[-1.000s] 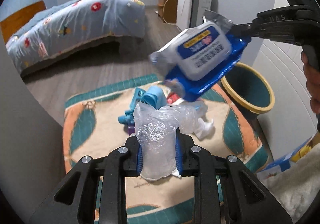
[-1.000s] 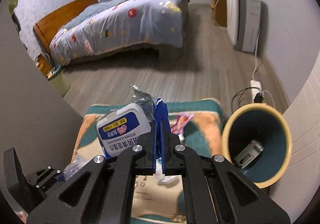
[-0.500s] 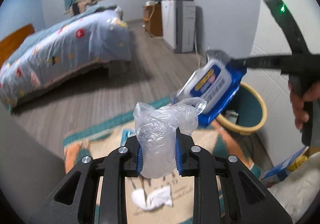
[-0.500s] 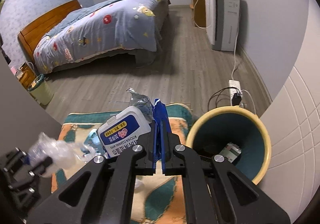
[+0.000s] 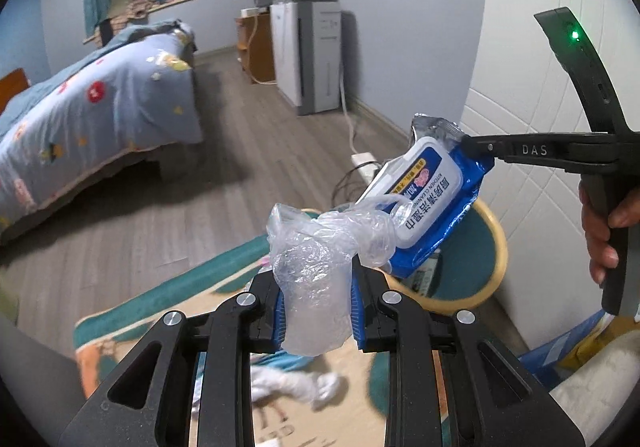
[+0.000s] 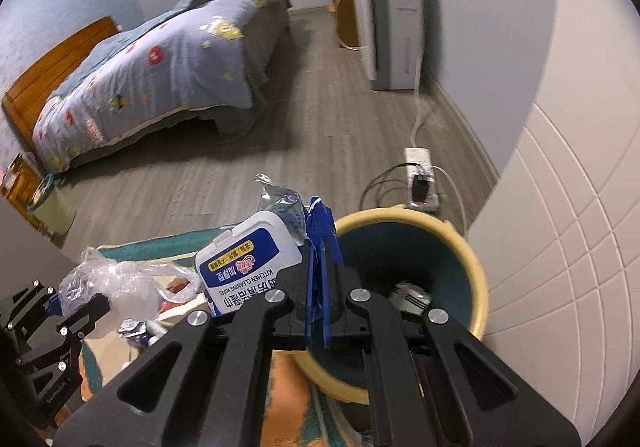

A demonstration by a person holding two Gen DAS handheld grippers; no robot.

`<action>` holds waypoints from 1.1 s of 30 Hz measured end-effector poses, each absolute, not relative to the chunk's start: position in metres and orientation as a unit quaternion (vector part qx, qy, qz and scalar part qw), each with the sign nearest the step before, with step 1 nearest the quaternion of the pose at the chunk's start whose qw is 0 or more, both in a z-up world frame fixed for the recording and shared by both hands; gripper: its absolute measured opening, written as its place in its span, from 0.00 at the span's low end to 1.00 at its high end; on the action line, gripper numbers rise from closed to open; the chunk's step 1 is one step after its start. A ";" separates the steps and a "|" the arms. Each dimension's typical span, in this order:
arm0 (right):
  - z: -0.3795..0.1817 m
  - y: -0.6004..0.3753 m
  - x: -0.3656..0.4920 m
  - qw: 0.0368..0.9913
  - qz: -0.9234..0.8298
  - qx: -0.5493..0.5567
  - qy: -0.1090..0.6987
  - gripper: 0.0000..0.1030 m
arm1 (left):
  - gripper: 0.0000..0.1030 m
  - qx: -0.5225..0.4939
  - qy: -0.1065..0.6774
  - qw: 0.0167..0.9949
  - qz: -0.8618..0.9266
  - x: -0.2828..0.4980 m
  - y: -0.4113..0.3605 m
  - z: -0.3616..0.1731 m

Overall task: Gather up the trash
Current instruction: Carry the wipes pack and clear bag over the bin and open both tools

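My left gripper (image 5: pixel 318 307) is shut on a crumpled clear plastic bag (image 5: pixel 316 271), which it holds above the rug's edge. My right gripper (image 6: pixel 320 311) is shut on the blue edge of a wet-wipes pack (image 6: pixel 248 267) with a white lid. In the left wrist view that wipes pack (image 5: pixel 428 203) hangs over the near rim of the yellow bin (image 5: pixel 496 239) with a teal inside. The bin (image 6: pixel 472 259) lies just ahead of the right fingers, with some trash at its bottom. A hand (image 5: pixel 600 231) grips the right tool's handle.
A patterned rug (image 5: pixel 160 303) carries a white crumpled tissue (image 5: pixel 296 387) and more litter (image 6: pixel 136 327). Beyond it stand a bed (image 6: pixel 160 75), a grey appliance (image 6: pixel 392 27) and a power strip (image 6: pixel 420 175) with cables. A white tiled wall (image 6: pixel 560 247) runs right of the bin.
Both grippers have carried their loads from above the rug toward the bin, which now looms larger and closer. The wipes pack has come over the bin's rim. Both grips are unchanged.
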State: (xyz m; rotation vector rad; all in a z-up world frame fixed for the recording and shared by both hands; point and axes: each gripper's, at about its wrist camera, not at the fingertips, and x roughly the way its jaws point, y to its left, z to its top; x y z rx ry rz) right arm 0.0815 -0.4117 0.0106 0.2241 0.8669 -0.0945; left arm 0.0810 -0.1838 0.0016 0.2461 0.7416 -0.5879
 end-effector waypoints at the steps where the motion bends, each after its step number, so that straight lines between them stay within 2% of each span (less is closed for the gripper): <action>1: 0.009 -0.418 0.080 0.900 -0.052 0.109 0.419 0.03 | 0.26 0.119 0.358 0.881 -0.285 0.082 -0.189 -0.001; 11: -0.012 -0.479 0.073 0.882 -0.153 0.095 0.435 0.03 | 0.26 0.128 0.379 0.862 -0.311 0.086 -0.248 -0.037; 24: -0.058 -0.503 0.067 0.845 -0.227 0.045 0.483 0.03 | 0.26 0.187 0.394 0.840 -0.321 0.073 -0.307 -0.079; 25: -0.061 -0.505 0.067 0.842 -0.230 0.049 0.485 0.03 | 0.28 0.190 0.394 0.839 -0.323 0.072 -0.309 -0.080; 27: -0.065 -0.508 0.065 0.842 -0.232 0.057 0.484 0.07 | 0.40 0.197 0.390 0.838 -0.325 0.068 -0.316 -0.082; 28: -0.067 -0.508 0.066 0.841 -0.227 0.065 0.486 0.09 | 0.56 0.200 0.391 0.838 -0.325 0.067 -0.317 -0.082; 29: -0.068 -0.508 0.067 0.841 -0.223 0.071 0.487 0.15 | 0.65 0.201 0.383 0.840 -0.326 0.064 -0.318 -0.080; 33: -0.062 -0.505 0.067 0.848 -0.218 0.073 0.478 0.33 | 0.78 0.203 0.368 0.846 -0.328 0.059 -0.313 -0.074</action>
